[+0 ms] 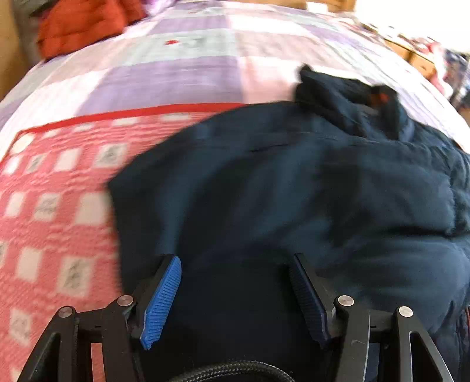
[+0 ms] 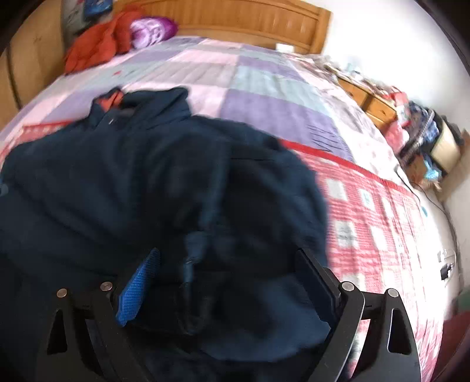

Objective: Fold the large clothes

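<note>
A large dark navy jacket (image 1: pixel 293 191) lies spread on the bed, its hood and collar (image 1: pixel 337 97) at the far end with a bit of orange lining showing. My left gripper (image 1: pixel 235 258) hovers over the jacket's near left part with its jaws wide apart; its blue pads (image 1: pixel 161 299) press on nothing. In the right wrist view the same jacket (image 2: pixel 132 182) fills the left and middle. My right gripper (image 2: pixel 229 252) is open above its right side. A raised fold of navy cloth (image 2: pixel 191 264) runs between the fingers, and neither pad touches it.
The bed carries a pink-and-white checked quilt (image 1: pixel 53 205) near me and a lilac patchwork cover (image 2: pixel 264 88) beyond. An orange-red garment (image 2: pixel 94 47) and a purple pillow (image 2: pixel 152 29) lie by the wooden headboard (image 2: pixel 235 17). Cluttered wooden drawers (image 2: pixel 382 105) stand at the right.
</note>
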### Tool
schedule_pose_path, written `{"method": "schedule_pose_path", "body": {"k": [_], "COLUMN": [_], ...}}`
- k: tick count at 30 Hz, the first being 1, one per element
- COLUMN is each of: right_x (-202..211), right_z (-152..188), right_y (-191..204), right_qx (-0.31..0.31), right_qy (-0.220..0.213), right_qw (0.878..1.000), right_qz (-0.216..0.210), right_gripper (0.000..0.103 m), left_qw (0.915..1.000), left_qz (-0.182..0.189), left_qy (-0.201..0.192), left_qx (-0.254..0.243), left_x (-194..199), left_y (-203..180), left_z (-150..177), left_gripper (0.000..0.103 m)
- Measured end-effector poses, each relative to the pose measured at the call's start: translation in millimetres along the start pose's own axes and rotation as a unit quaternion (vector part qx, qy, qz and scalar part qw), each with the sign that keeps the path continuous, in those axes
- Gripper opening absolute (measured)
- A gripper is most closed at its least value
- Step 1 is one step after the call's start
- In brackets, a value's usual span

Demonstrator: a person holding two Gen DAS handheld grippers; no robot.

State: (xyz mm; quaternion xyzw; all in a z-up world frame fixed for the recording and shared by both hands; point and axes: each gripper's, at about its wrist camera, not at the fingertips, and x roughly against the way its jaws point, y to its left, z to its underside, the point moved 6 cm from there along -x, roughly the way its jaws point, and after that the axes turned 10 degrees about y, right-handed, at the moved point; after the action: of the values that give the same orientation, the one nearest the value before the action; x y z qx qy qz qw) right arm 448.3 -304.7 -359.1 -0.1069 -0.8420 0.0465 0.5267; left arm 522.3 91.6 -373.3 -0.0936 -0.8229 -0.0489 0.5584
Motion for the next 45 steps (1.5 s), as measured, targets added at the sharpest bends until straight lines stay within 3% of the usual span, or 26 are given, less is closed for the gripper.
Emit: {"method": "schedule_pose_path", "body": {"k": [2,5,8,10,12,13,15,17,19,20,21,23,24,25,28,31,33,35,36,38,39,41,43,45], "right_x": [29,56,49,32,6,-13,-29,-42,-51,-55,-52,-35,-19,-3,30,43,26,-4,-9,-10,-8,4,23,48], "right_z": [-8,-37,-68,-78,-83,-82,-71,-67,-61,-57,-54,-53,-51,-47,-29,-1,17,28,31,35,35,36,40,55], "right_y": [14,59,119,148,159,152,119,68,33,13,0,-3,5,17,81,145,150,114,103,73,68,53,46,55], "right_qx": [0.003,0.012,0.038,0.06,0.091,0.095,0.063,0.017,0.001,-0.029,-0.047,-0.032,-0.013,0.0,0.042,0.117,0.14,0.109,0.101,0.107,0.109,0.103,0.095,0.087], "right_qy": [-0.05,-0.099,-0.077,-0.055,-0.024,-0.001,0.014,0.012,0.023,0.032,0.031,0.005,-0.021,-0.044,-0.073,-0.075,-0.045,-0.008,-0.005,-0.007,-0.004,-0.009,-0.021,-0.028], "right_qw": [0.999,0.994,0.991,0.992,0.993,0.994,0.996,0.998,1.0,0.999,0.998,0.999,0.999,0.999,0.994,0.985,0.986,0.992,0.991,0.989,0.988,0.99,0.993,0.992], "right_qz": [0.008,-0.046,-0.101,-0.098,-0.072,-0.053,-0.059,-0.053,0.003,-0.02,-0.03,0.011,0.021,0.006,-0.073,-0.106,-0.074,-0.061,-0.082,-0.099,-0.105,-0.094,-0.073,-0.088], "right_gripper": [0.093,0.094,0.094,0.094,0.093,0.093,0.092,0.092,0.092,0.092,0.092,0.092,0.091,0.091,0.091,0.091,0.091,0.079,0.054,0.014,0.006,0.006,0.017,0.038], "left_qw": [0.9999,0.9978,0.9956,0.9961,0.9982,0.9986,0.9986,0.9973,0.9963,0.9956,0.9942,0.9926,0.9936,0.9942,0.9947,0.991,0.9923,0.9936,0.994,0.9941,0.9943,0.9948,0.9955,0.9939], "left_qz": [0.009,0.048,0.082,0.082,0.057,0.043,0.025,0.04,0.042,0.043,0.05,0.051,0.048,0.06,0.097,0.119,0.091,0.087,0.092,0.088,0.081,0.074,0.071,0.092], "left_qy": [-0.011,-0.044,-0.045,-0.027,0.001,0.022,0.038,0.038,0.037,0.037,0.037,0.031,0.017,0.006,-0.031,-0.024,-0.014,-0.01,-0.006,-0.005,-0.003,-0.003,-0.013,-0.019], "left_qx": [0.008,-0.012,-0.007,0.014,0.019,0.022,0.026,0.049,0.066,0.074,0.087,0.105,0.1,0.089,0.002,-0.055,-0.082,-0.071,-0.059,-0.063,-0.069,-0.07,-0.062,-0.057], "left_x": [13,31,25,7,-17,-34,-53,-55,-53,-53,-51,-42,-29,-21,15,22,11,0,-3,-2,1,13,35,50], "left_y": [-1,-28,-66,-72,-70,-61,-36,-5,15,26,33,33,23,10,-63,-116,-129,-112,-99,-78,-74,-67,-71,-81], "left_z": [-1,-16,-47,-63,-70,-70,-66,-62,-61,-61,-60,-57,-55,-54,-25,9,28,38,40,42,42,45,51,64], "left_gripper": [0.066,0.066,0.066,0.066,0.066,0.066,0.066,0.065,0.059,0.056,0.052,0.052,0.053,0.054,0.056,0.058,0.058,0.06,0.059,0.055,0.055,0.055,0.057,0.06]}}
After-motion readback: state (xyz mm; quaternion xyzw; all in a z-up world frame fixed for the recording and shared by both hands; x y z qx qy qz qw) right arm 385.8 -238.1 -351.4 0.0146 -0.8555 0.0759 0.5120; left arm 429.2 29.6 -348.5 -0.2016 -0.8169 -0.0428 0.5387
